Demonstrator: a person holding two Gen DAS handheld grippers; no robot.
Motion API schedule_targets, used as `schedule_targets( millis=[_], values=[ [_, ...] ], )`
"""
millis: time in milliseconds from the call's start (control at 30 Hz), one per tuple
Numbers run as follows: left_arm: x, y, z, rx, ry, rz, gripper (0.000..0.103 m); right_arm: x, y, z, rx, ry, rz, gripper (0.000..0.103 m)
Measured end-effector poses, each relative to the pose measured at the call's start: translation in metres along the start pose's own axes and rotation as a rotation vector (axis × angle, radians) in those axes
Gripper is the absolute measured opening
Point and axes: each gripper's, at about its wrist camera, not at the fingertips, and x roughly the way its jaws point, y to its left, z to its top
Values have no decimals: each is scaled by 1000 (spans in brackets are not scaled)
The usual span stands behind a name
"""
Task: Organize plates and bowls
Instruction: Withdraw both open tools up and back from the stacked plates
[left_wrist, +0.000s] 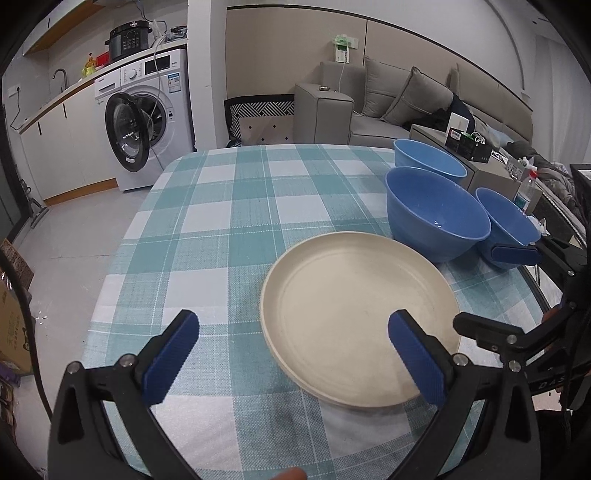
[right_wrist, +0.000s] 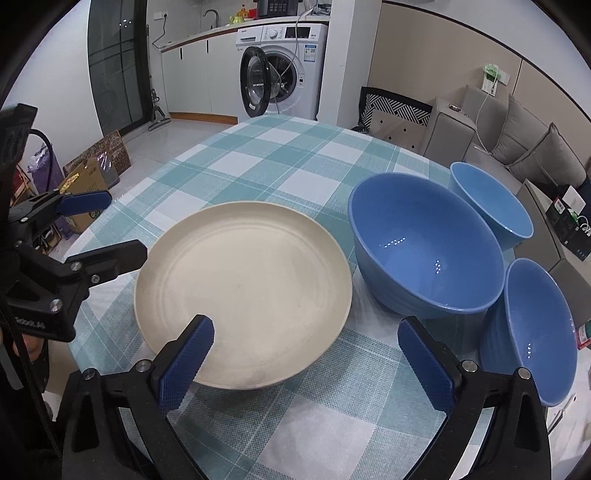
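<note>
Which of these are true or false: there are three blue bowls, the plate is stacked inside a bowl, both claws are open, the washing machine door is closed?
1. Three blue bowls sit on the table: true, the large bowl, a far bowl and a near bowl.
2. The cream plate is stacked inside a bowl: false, it lies on the checked tablecloth beside them.
3. Both claws are open: true, left gripper and right gripper hold nothing.
4. The washing machine door is closed: false, it hangs open.
</note>
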Motion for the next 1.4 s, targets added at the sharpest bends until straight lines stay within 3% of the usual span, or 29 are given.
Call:
schedule_targets(
  millis=[633, 1100, 1400],
  values=[
    [-15, -28, 12, 15, -65, -12, 103, -62, -79, -24, 178, -164, -11, 102],
    [11, -66, 22, 53, -26, -26, 103, -94, -140, -36, 286, -235, -41, 102],
    [10, -85, 42, 66, -60, -45, 103, -100, -164, -42, 299, -237, -54, 102]
  ],
)
